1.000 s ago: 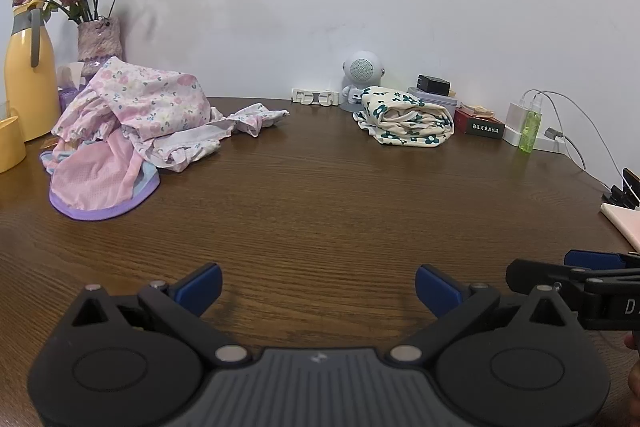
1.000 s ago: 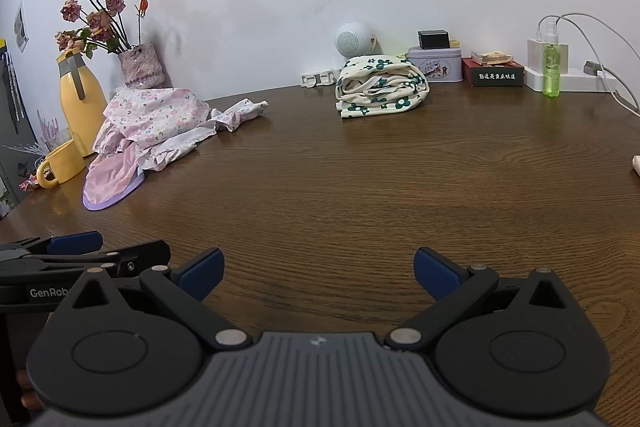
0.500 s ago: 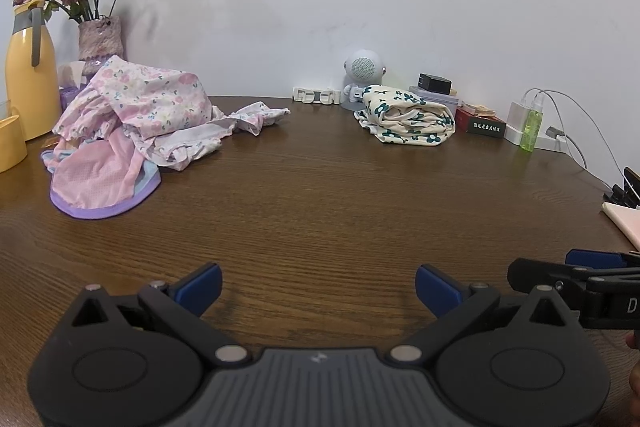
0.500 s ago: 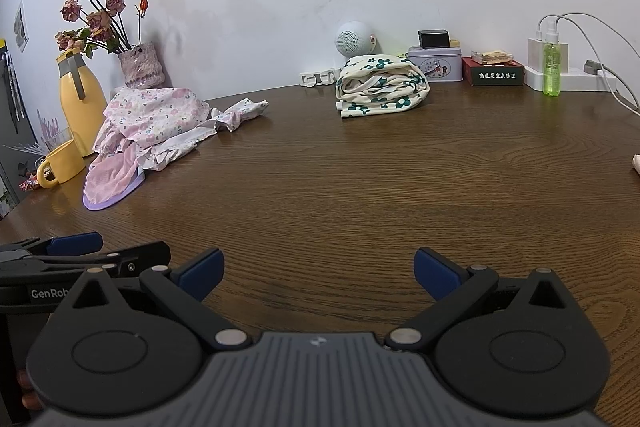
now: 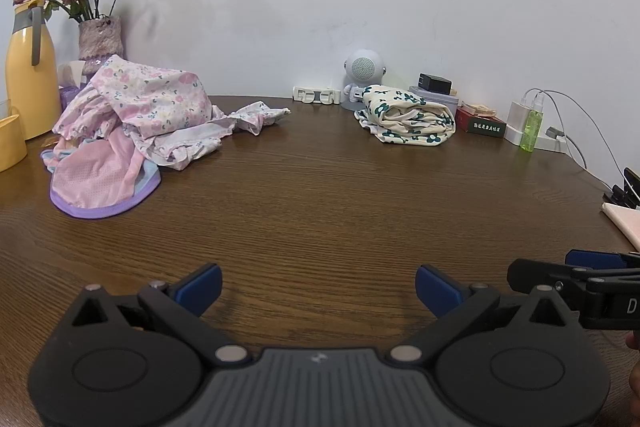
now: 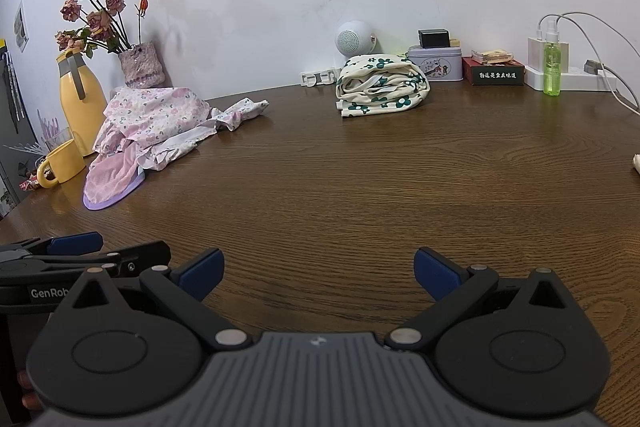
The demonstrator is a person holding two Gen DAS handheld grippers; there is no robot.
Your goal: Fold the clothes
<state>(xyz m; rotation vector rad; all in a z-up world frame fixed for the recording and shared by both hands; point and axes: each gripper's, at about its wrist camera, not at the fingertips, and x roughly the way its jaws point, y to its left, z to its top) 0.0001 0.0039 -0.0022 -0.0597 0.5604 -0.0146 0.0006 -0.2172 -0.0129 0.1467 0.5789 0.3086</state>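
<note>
Two grippers sit low at the bottom of their frames, side by side above bare brown worktop (image 5: 320, 211). The left gripper (image 5: 318, 287) has its blue-tipped fingers (image 5: 200, 285) spread wide with nothing between them; the right gripper (image 6: 318, 273) is likewise splayed and empty. Each shows in the other's view at the frame edge.

Clothes to fold lie well apart from both. A loose pile of pink floral clothes (image 5: 148, 107) sits at centre left of the left wrist view, draped over a pink mesh garment with a purple hem (image 5: 100, 179). A cream garment with green flowers (image 5: 408, 119), already bundled, rests at centre right near the wall. So the job looks barely begun on the pink pile.

Risks, as I judge them, come from the clutter around that pile. A yellow jug (image 5: 28, 83) and a vase of dried roses (image 5: 100, 41) stand just behind it at upper left, with a yellow mug (image 6: 60, 163) beside it. Dragging a garment out by one corner could snag a neighbouring piece and tip the vase or mug. Pinching the heap blindly might catch two layers at once, since the garments overlap. Thin mesh could also slip from the fingers if gripped only at the hem.
</note>
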